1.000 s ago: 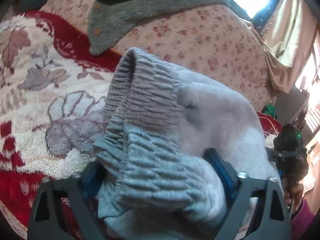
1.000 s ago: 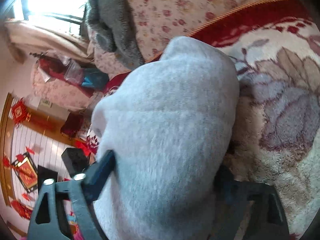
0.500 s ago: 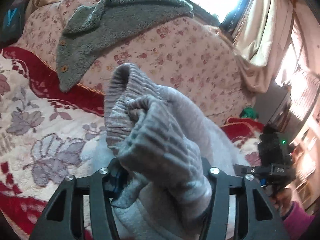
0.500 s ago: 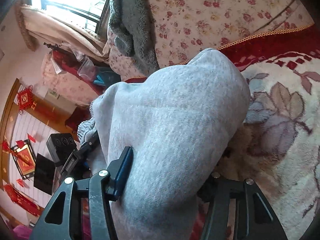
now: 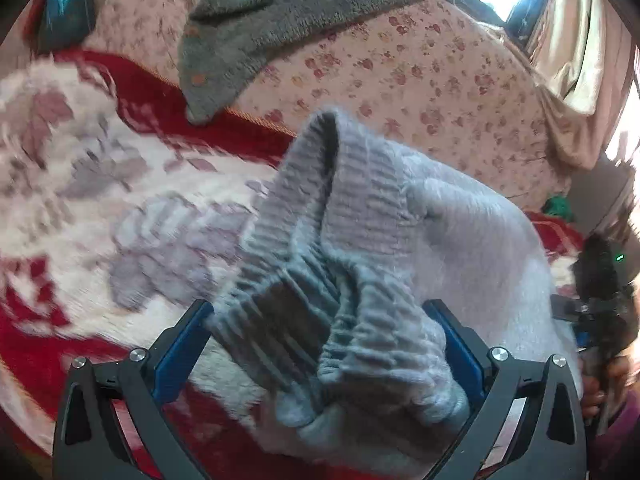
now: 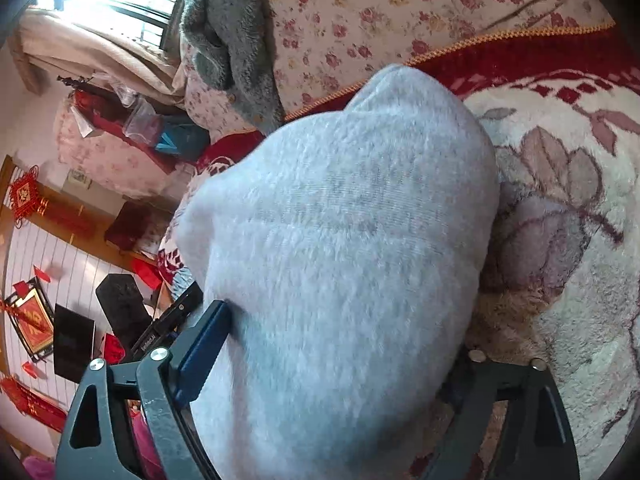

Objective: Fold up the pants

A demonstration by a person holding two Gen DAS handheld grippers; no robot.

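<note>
While both claws point down at the bed, the soft grey fleece pants (image 5: 460, 240) fill the space between their fingers. The left claw (image 5: 320, 344) stands spread wide. Its jaws have just been opening, and the ribbed waistband (image 5: 340, 208) of the pants sits bunched between the blue pads (image 5: 180, 344). The cloth looks like it touches both pads, but I cannot tell if they press on it.

The right claw (image 6: 340, 344) is spread wide too, and its jaws have also just been opening. A fat, smooth fold of the same grey pants (image 6: 340, 220) lies between its fingers. The left blue pad (image 6: 204, 344) touches the cloth. The right finger is mostly hidden behind the fold.

The pants rest in a heap on the fluffy red and white flower blanket (image 5: 80, 208) that covers the bed. Past them lies a pink quilt with small red flowers (image 5: 440, 92), and a fuzzy grey garment with buttons (image 5: 280, 12) is draped over it.

At the right edge of the left view, a hand (image 5: 604, 384) holds the handle of the other black claw.
</note>
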